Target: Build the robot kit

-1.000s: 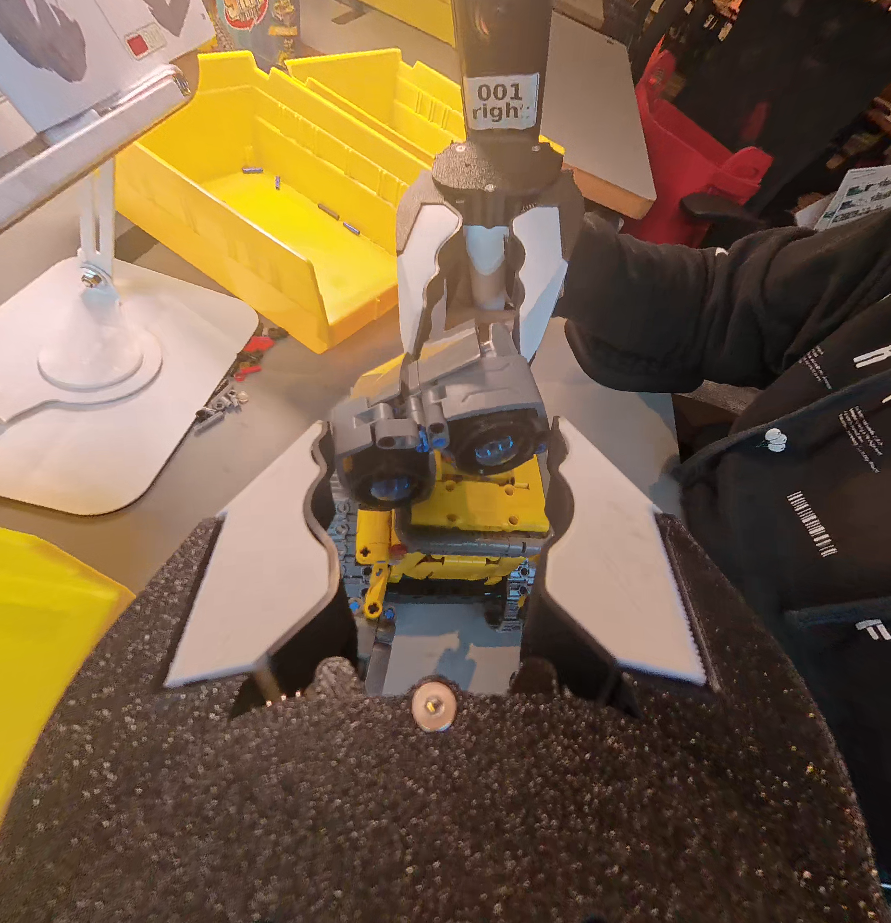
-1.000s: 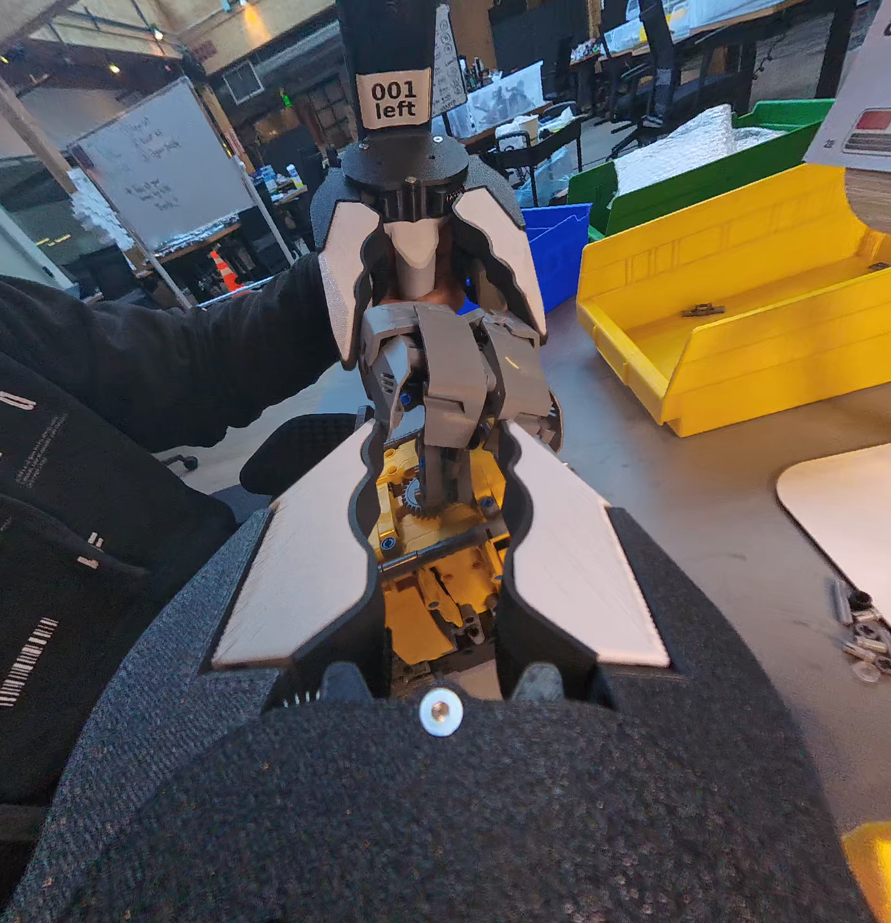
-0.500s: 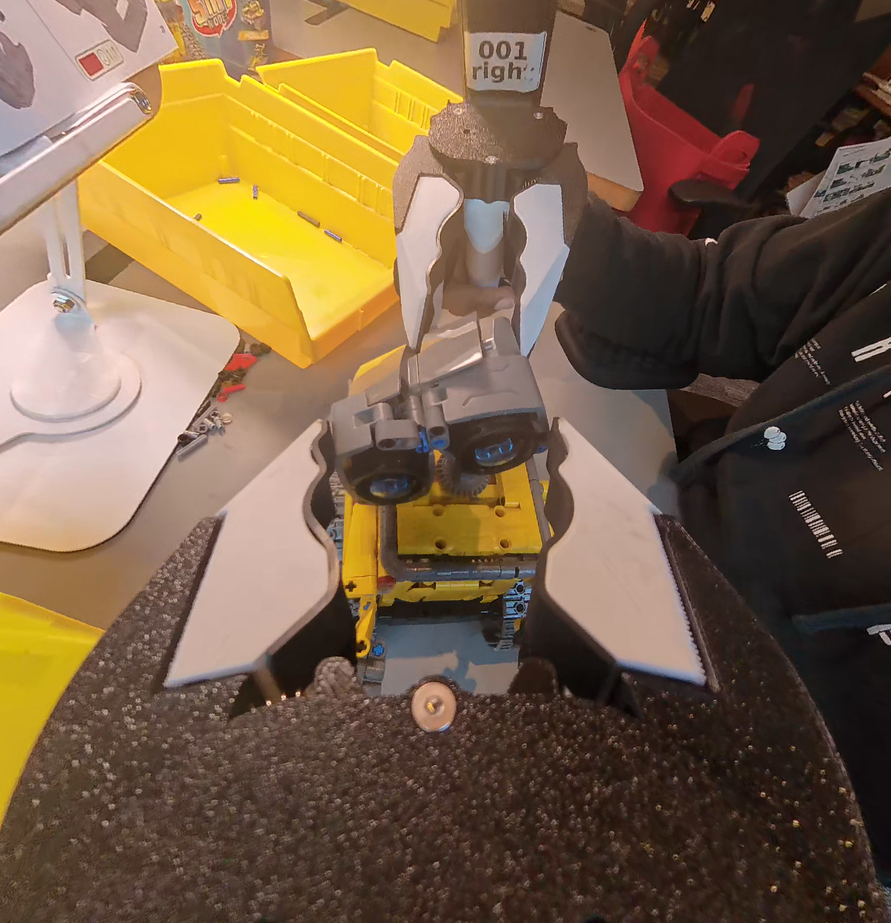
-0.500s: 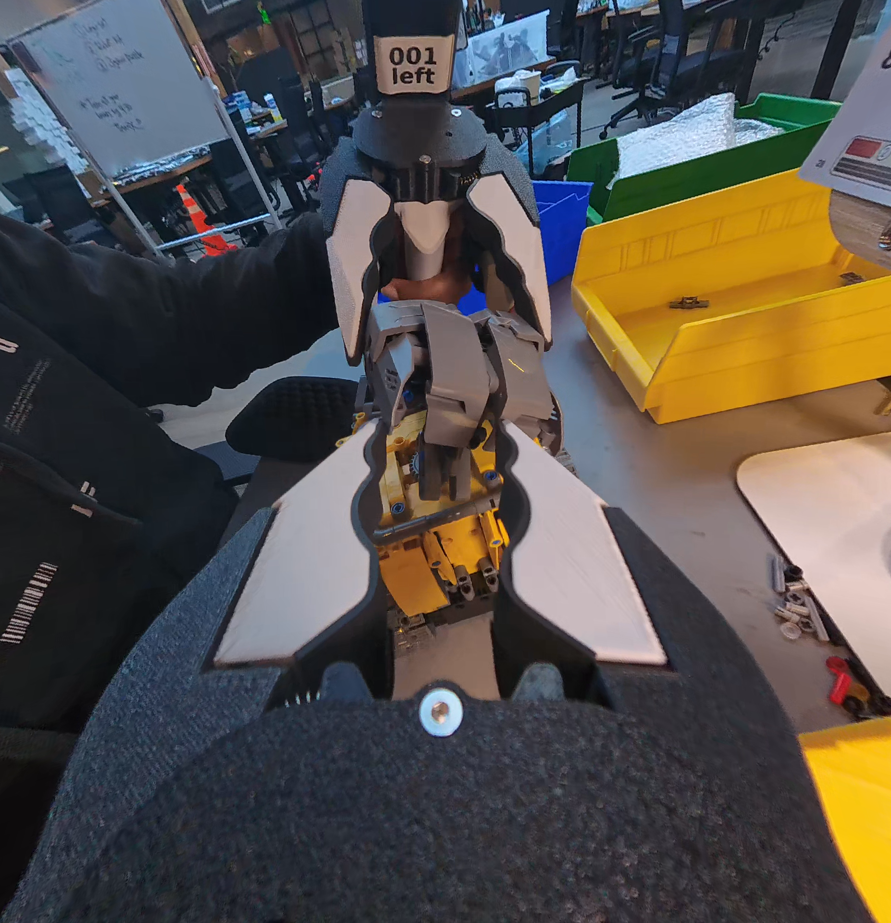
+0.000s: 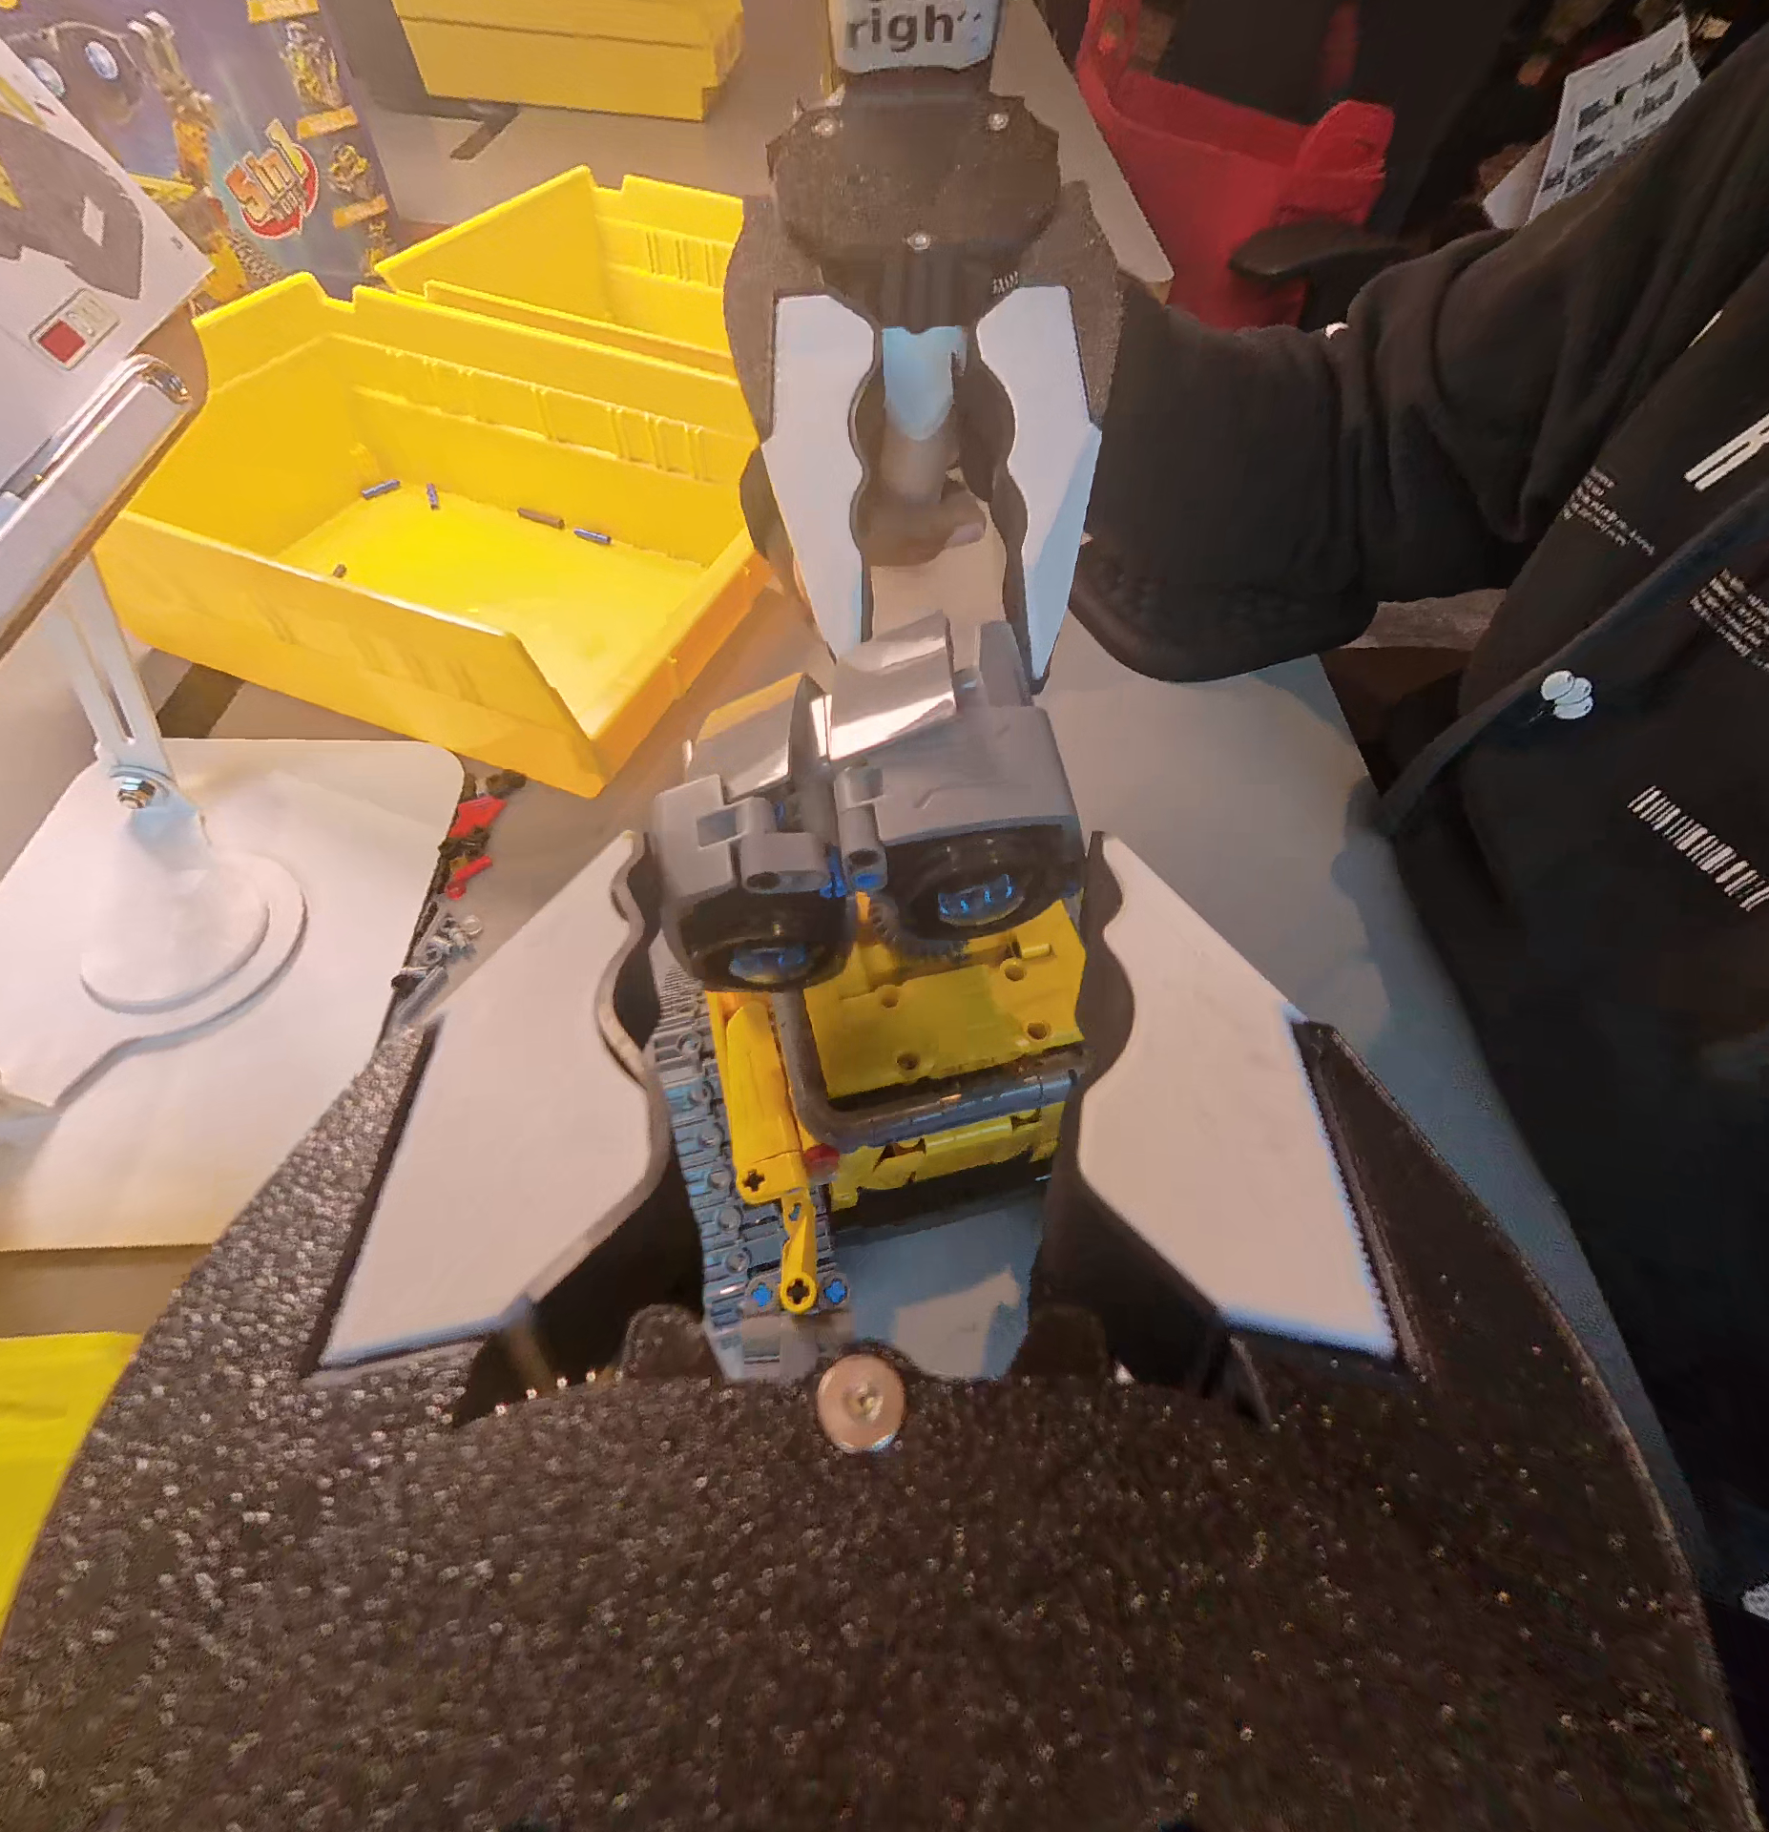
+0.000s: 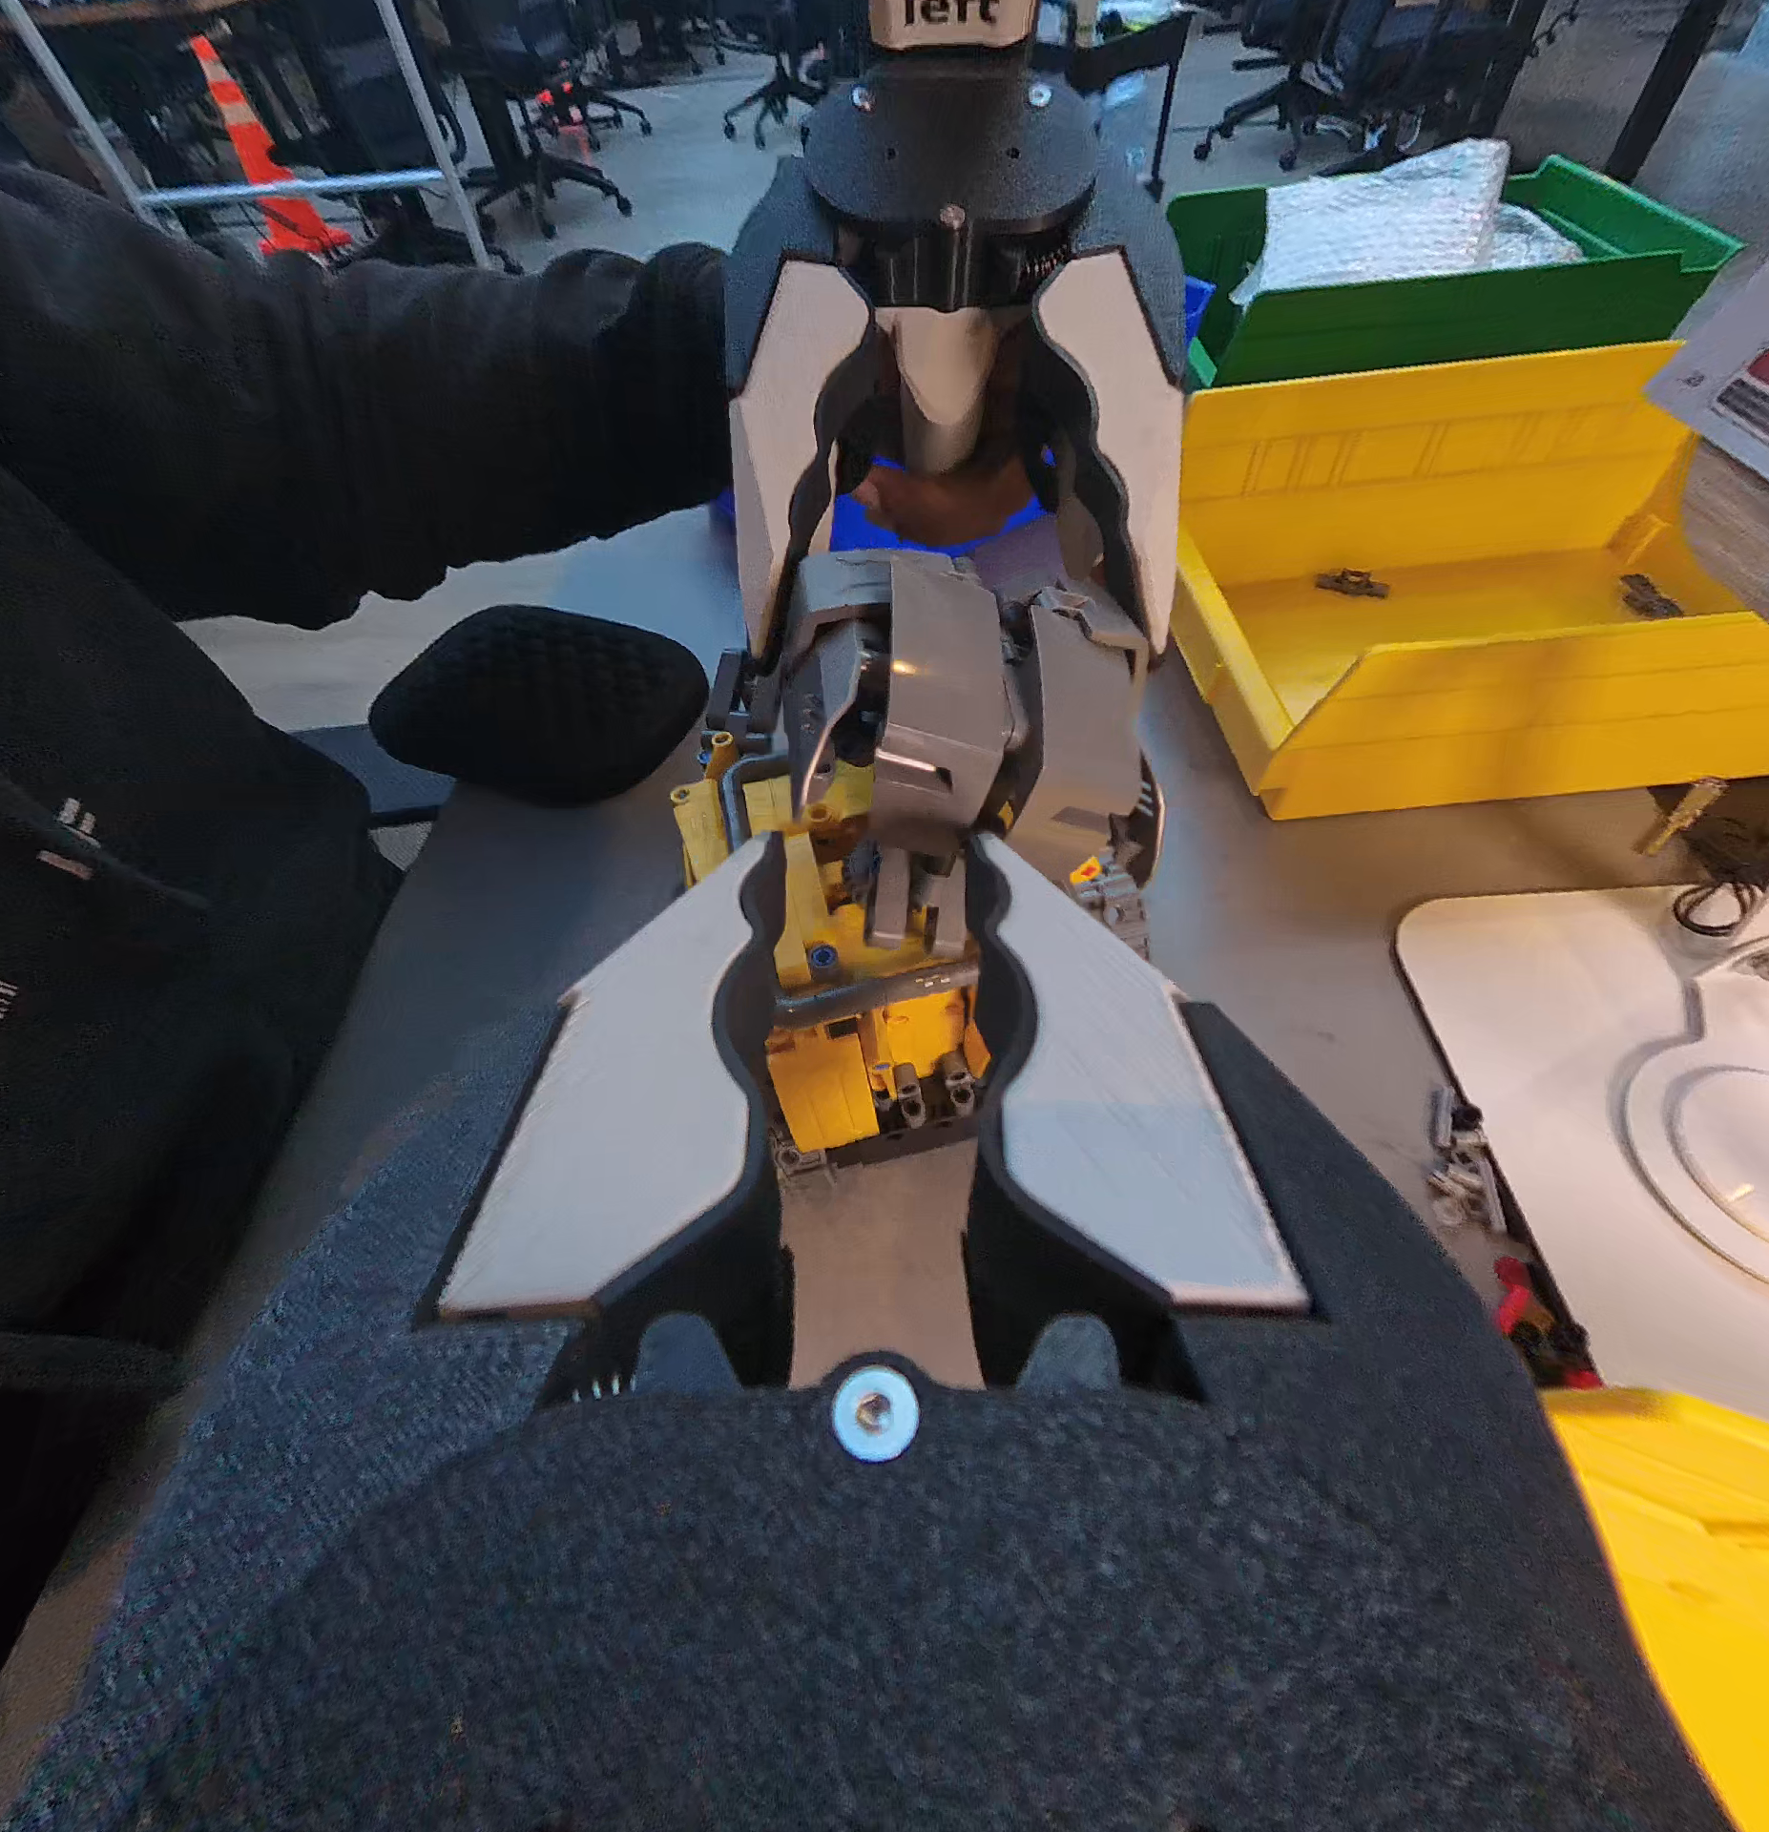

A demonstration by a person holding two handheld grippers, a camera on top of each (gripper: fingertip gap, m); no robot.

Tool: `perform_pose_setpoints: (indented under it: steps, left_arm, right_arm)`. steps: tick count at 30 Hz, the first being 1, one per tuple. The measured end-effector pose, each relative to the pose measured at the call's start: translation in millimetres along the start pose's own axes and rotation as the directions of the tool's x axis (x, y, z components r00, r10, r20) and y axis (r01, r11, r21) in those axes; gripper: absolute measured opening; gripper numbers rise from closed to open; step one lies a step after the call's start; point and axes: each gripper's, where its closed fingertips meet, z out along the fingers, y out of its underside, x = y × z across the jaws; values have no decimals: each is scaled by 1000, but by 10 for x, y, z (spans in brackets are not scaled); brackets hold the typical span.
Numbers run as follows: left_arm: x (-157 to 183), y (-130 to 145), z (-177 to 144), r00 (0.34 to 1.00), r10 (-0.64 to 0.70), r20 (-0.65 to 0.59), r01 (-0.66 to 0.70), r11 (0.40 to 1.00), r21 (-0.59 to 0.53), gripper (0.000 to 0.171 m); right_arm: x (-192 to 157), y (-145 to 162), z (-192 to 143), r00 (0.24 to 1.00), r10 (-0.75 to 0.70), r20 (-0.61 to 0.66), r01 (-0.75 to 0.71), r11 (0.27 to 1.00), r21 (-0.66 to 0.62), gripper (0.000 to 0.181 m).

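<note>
A brick-built robot (image 5: 940, 1031) with a yellow body, grey treads and a grey binocular head (image 5: 960, 793) stands on the grey table. My left gripper (image 5: 866, 862) is shut on it, a finger against each side of the body and head. My right gripper (image 5: 938, 669) comes from the opposite side, with its fingers closed against the back of the head. In the right wrist view, my right gripper (image 6: 879, 843) straddles the robot's neck and upper body (image 6: 890, 1051). The left gripper (image 6: 955, 644) flanks the head (image 6: 930, 694) beyond.
A yellow bin (image 5: 415, 555) holding a few small pins stands at the back left. Beside it are a white stand base (image 5: 167, 972) and loose small parts (image 5: 464, 843). A yellow bin (image 6: 1456, 634) and a green bin (image 6: 1456, 297) show in the right wrist view. Black sleeves (image 5: 1356, 397) hold both grippers. Left tips to right tips: about 5 centimeters.
The robot has come down from a tilted, lifted pose to stand on the table. Both cameras now look more steeply down, and the right gripper's jaws have narrowed on the head.
</note>
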Motion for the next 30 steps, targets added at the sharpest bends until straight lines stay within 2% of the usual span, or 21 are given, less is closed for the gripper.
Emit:
perform_pose_setpoints:
  steps: [5, 9, 12, 13, 19, 23, 26, 30]
  left_arm:
    - [-46, -1, -133, 999, -2, 48, 0, 1000, 27, 84]
    - [-52, 32, -170, 998, -20, 67, 17, 999, 38, 84]
    - [-56, 49, -184, 996, -47, 75, 44, 998, 45, 84]
    - [-54, 53, -191, 996, -46, 77, 43, 998, 47, 84]
    - [-41, 29, -191, 994, -36, 103, 28, 997, 74, 84]
    - [-53, -58, -241, 992, -46, 119, 31, 992, 121, 84]
    - [-69, -133, -298, 990, -41, 134, 21, 989, 147, 84]
    - [-70, -196, -351, 990, -47, 131, 23, 983, 182, 83]
  right_arm:
    - [-61, 156, 50, 998, -41, -49, 33, 987, -155, 33]
    - [-89, 251, 244, 997, -8, -73, -7, 978, -206, 29]
    - [20, 256, 300, 991, -5, -137, -22, 981, -190, 12]
    - [60, 263, 293, 988, 2, -155, -32, 981, -190, 12]
    - [38, 300, 318, 987, -21, -158, -15, 974, -225, 19]
    - [56, 297, 380, 980, 17, -197, -61, 974, -218, 39]
    - [123, 278, 401, 970, -15, -243, -38, 977, -212, 35]
    - [148, 292, 325, 972, -16, -234, -36, 976, -216, 21]
